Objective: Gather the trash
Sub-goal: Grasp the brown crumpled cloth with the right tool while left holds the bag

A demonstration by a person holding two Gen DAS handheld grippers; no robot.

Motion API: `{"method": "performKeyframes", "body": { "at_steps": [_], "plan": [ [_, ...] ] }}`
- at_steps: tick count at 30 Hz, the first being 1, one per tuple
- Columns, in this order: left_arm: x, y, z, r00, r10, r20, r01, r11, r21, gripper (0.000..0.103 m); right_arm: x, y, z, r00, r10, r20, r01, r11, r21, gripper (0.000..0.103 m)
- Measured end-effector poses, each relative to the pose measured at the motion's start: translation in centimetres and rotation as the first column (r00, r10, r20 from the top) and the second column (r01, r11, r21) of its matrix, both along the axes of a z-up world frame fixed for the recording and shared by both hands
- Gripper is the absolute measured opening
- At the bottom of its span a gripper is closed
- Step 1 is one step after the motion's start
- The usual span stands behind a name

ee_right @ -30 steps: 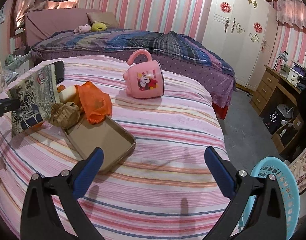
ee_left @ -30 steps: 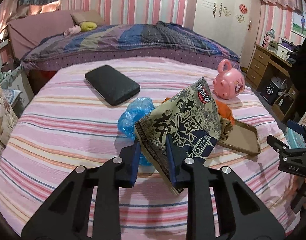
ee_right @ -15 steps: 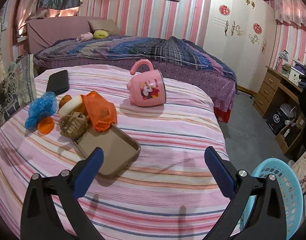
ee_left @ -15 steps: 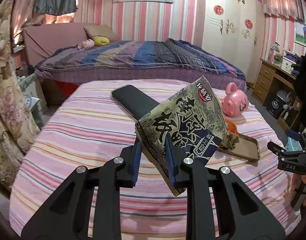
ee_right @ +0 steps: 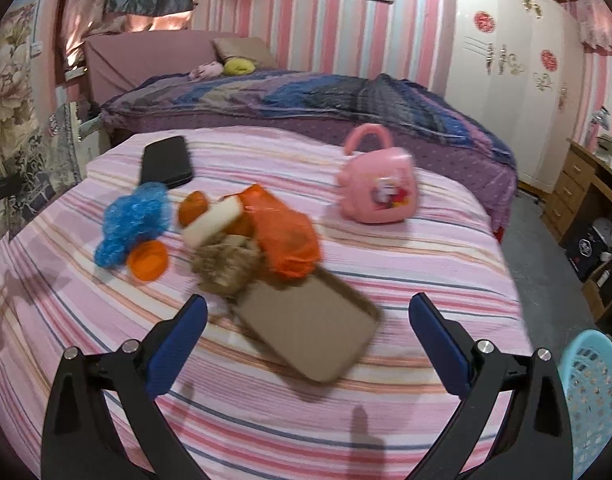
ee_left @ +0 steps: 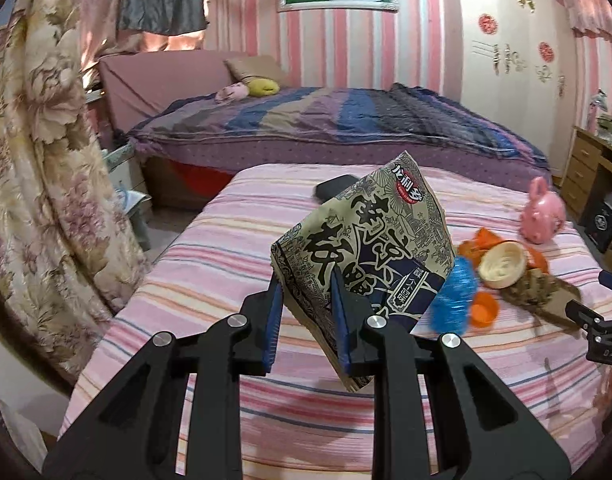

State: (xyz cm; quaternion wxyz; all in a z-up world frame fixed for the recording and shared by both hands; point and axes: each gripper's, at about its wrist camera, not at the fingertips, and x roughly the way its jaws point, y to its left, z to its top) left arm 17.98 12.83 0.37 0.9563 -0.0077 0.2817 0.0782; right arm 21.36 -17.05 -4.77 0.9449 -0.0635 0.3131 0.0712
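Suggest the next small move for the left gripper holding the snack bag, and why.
Probably carry it right toward the blue basket. The left gripper is shut on the snack bag, held clear above the striped bedspread, and the basket sits off the bed's right edge, beside the open right gripper.

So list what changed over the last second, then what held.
The left tool, shut on the snack bag throughout, lifted it off the pile and carried it left, uncovering the blue plastic wad and orange cap. The right tool moved closer over the brown tray, staying open. The black case and pink toy stayed put.
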Motion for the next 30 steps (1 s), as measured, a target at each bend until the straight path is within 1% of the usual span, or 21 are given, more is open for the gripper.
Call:
{"method": "performKeyframes", "body": {
  "at_steps": [4, 5, 6, 7, 9, 10, 12, 13, 16, 20, 25, 30],
  "plan": [
    [0.5, 1.4, -0.7, 0.999, 0.042, -0.025, -0.042, 0.999, 0.003, 0.022, 0.8, 2.1, -0.2, 0.999, 0.036, 0.003, -0.036, 0.999, -0.021, 0.097],
    [0.4, 1.7, -0.8, 0.998, 0.049, -0.031, -0.049, 0.999, 0.002, 0.022, 1.1, 2.8, -0.4, 0.999, 0.044, 0.002, -0.044, 0.999, -0.029, 0.094],
    [0.6, 1.9, -1.0, 0.998, 0.055, -0.037, -0.055, 0.998, -0.001, 0.022, 1.4, 3.1, -0.5, 0.999, 0.049, -0.001, -0.049, 0.998, -0.034, 0.087],
    [0.8, 2.0, -1.1, 0.997, 0.062, -0.042, -0.062, 0.998, -0.005, 0.022, 2.1, 3.6, -0.7, 0.998, 0.057, -0.024, -0.058, 0.998, -0.032, 0.084],
    [1.0, 2.2, -1.1, 0.997, 0.069, -0.046, -0.069, 0.998, -0.008, 0.022, 2.6, 4.0, -0.9, 0.997, 0.063, -0.047, -0.064, 0.998, -0.015, 0.07],
    [1.1, 2.2, -1.1, 0.996, 0.071, -0.049, -0.071, 0.997, -0.006, 0.022, 3.2, 4.2, -1.5, 0.993, 0.078, -0.091, -0.077, 0.997, 0.014, 0.065],
    [1.1, 2.1, -1.1, 0.996, 0.074, -0.049, -0.074, 0.997, 0.0, 0.022, 3.5, 4.2, -1.6, 0.99, 0.086, -0.11, -0.085, 0.996, 0.021, 0.043],
    [1.1, 2.1, -1.0, 0.996, 0.074, -0.047, -0.074, 0.997, 0.002, 0.022, 3.6, 4.2, -1.7, 0.99, 0.086, -0.11, -0.084, 0.996, 0.021, 0.041],
    [0.9, 1.7, -0.7, 0.997, 0.069, -0.04, -0.069, 0.998, 0.005, 0.022, 3.0, 3.9, -1.2, 0.993, 0.09, -0.074, -0.087, 0.995, 0.04, 0.041],
    [0.5, 1.1, -0.1, 0.998, 0.065, -0.023, -0.065, 0.998, 0.011, 0.022, 1.6, 3.2, -0.7, 0.996, 0.082, -0.027, -0.081, 0.996, 0.038, 0.041],
    [-0.1, -0.2, 0.7, 0.999, 0.051, -0.004, -0.051, 0.999, 0.009, 0.022, 0.4, 2.0, -0.3, 0.998, 0.059, -0.006, -0.059, 0.998, 0.036, 0.041],
    [-0.7, -2.2, 1.6, 1.0, 0.014, 0.016, -0.014, 1.0, 0.02, 0.022, -1.4, -0.4, 0.8, 1.0, 0.023, 0.019, -0.023, 0.999, 0.027, 0.041]
  ]
}}
